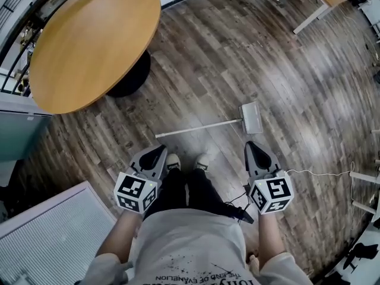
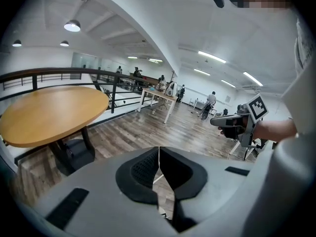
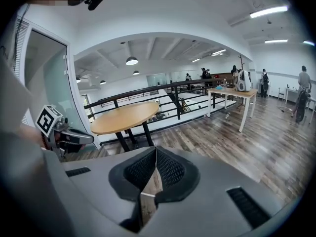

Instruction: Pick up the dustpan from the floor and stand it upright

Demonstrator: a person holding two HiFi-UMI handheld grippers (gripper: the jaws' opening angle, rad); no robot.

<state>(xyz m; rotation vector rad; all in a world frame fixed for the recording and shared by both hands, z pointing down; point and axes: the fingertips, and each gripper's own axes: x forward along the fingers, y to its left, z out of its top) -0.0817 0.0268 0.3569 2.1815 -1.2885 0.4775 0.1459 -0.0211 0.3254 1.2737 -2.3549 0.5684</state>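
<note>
1. head view alone shows the whole dustpan (image 1: 251,118) flat on the floor (image 1: 237,58), just beyond the right gripper (image 1: 253,146), handle running left.
2. left gripper (image 2: 159,151), own view: fingers closed, empty.
3. right gripper, own view: fingers closed, empty.

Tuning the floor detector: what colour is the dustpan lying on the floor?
The dustpan is white all over; the head view shows it best.
</note>
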